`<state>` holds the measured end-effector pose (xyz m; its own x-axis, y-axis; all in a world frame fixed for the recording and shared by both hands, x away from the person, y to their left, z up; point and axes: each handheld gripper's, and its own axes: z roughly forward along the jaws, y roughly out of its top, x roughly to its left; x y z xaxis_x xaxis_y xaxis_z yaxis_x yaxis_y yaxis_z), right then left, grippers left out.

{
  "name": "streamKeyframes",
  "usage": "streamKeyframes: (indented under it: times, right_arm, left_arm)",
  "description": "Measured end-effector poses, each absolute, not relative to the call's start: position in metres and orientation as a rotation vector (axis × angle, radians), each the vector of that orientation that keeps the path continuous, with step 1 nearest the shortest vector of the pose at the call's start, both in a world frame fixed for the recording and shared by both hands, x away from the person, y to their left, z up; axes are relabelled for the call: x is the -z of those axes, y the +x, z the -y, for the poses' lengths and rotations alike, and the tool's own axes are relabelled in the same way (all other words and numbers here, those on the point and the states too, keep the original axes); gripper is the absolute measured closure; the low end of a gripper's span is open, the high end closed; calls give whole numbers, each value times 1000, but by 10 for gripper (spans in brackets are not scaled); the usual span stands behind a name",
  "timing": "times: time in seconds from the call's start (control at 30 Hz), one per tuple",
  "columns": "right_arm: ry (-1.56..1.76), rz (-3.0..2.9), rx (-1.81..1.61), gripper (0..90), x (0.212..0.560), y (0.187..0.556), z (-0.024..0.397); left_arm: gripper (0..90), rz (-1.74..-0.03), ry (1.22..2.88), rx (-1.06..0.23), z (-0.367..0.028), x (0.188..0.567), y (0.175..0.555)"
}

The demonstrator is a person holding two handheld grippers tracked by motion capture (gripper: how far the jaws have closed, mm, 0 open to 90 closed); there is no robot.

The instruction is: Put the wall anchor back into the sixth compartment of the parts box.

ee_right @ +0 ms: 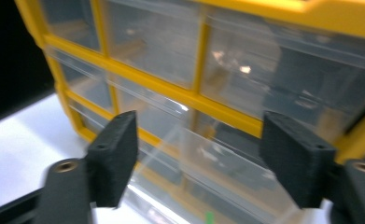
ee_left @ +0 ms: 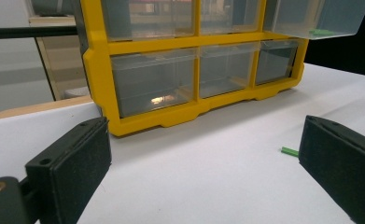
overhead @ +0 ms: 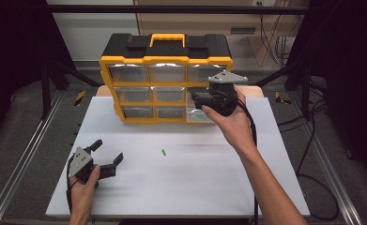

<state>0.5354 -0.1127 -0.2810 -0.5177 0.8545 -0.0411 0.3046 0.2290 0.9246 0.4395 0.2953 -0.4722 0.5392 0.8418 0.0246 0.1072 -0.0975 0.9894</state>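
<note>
We see the left gripper [overhead: 107, 153] spread and empty, well in front of the yellow organizer [overhead: 166, 84], green piece [overhead: 163, 152] on the white board [overhead: 172, 187] before it, right gripper [ee_right: 199, 158] spread at its pulled-out bottom-right drawer [overhead: 197, 116], nothing pinched.

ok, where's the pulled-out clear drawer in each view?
High view: pulled-out clear drawer at the lower right of the yellow frame.
Left gripper view: top right corner.
Right gripper view: bottom centre, blurred.
Shared landmark: the yellow frame.

Bare table [overhead: 181, 183] before organizer [overhead: 166, 84]; drawer [overhead: 199, 115] protruding
</note>
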Motion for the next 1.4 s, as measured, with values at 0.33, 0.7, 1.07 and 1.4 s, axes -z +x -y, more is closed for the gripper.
streamKeyframes:
  times: [0.33,0.7,1.07,1.4]
  right_arm:
    - [1022,-1958,-1329,128,278,523,81]
    - [987,-1987,-1339,117,282,516,70]
    - [947,-2054,-1347,101,291,504,55]
    - [923,-2140,-1331,103,319,495,38]
  left_arm:
    - [21,-835,1560,-754,-295,472,440]
    - [21,-834,1560,-752,-295,472,440]
    - [19,-835,1562,-748,-295,472,440]
    - [19,-834,1562,-748,-295,472,441]
